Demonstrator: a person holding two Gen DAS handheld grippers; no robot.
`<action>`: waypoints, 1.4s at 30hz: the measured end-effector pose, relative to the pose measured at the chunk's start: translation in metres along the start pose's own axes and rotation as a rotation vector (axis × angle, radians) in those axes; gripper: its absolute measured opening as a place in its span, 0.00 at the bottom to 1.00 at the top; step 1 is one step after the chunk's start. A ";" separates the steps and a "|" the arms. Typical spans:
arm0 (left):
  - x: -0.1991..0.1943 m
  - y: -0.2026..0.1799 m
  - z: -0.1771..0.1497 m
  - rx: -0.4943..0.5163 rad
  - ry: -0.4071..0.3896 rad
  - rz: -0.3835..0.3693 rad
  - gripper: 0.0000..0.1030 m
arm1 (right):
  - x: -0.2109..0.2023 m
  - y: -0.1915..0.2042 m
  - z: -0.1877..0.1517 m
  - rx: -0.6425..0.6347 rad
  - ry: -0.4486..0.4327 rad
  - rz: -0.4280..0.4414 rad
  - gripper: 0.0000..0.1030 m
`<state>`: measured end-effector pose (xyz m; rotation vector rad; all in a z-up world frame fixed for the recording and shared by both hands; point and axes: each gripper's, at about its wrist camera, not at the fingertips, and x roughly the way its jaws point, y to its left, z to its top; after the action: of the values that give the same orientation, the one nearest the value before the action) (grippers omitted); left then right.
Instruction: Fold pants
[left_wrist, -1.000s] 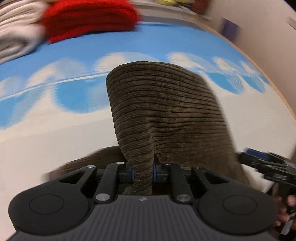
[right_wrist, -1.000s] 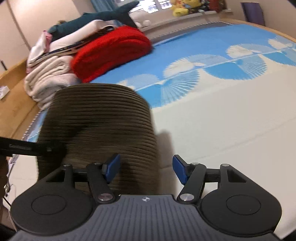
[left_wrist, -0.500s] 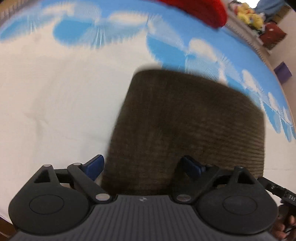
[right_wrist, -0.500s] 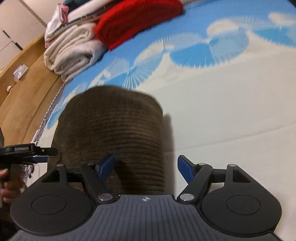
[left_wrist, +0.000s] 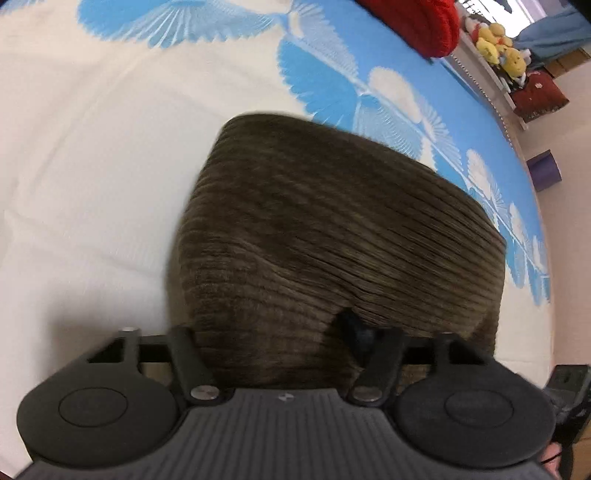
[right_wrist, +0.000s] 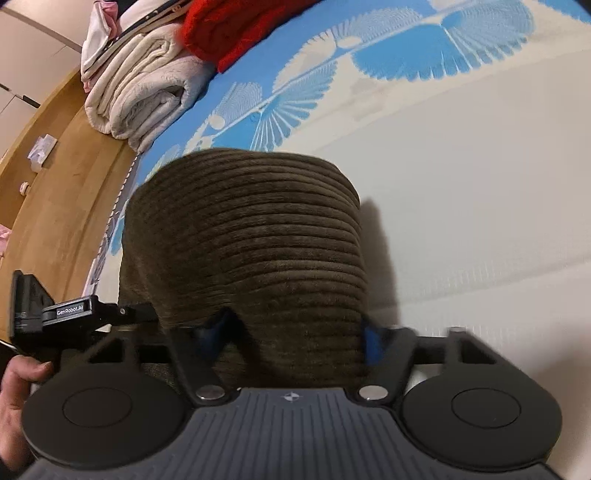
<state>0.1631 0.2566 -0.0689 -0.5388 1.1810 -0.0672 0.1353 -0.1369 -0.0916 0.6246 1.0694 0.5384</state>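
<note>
Straddling the folded pants (left_wrist: 332, 236) — both grippers' jaws spread wide, fabric between.

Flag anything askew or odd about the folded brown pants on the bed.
Nothing stands out. The brown corduroy pants lie as a compact folded bundle on the blue and white bedspread, with only a soft crease near the left gripper. The right gripper straddles their near edge, jaws apart.

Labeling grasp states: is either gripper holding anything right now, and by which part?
Nothing is clamped. Both the left gripper and right gripper stand open, each straddling the near edge of the folded brown corduroy pants on the bed sheet.
</note>
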 end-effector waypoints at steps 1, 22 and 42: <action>0.000 -0.007 0.001 0.016 -0.009 0.009 0.57 | -0.005 0.001 0.005 0.011 -0.012 0.006 0.44; 0.075 -0.262 -0.014 0.399 -0.233 0.142 0.58 | -0.168 -0.142 0.120 -0.153 -0.247 -0.431 0.49; 0.106 -0.297 -0.067 0.697 -0.035 0.083 0.64 | -0.123 -0.116 0.084 -0.635 0.049 -0.361 0.52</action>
<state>0.2126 -0.0613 -0.0490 0.1229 1.0595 -0.3804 0.1765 -0.3192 -0.0668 -0.1385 0.9572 0.5377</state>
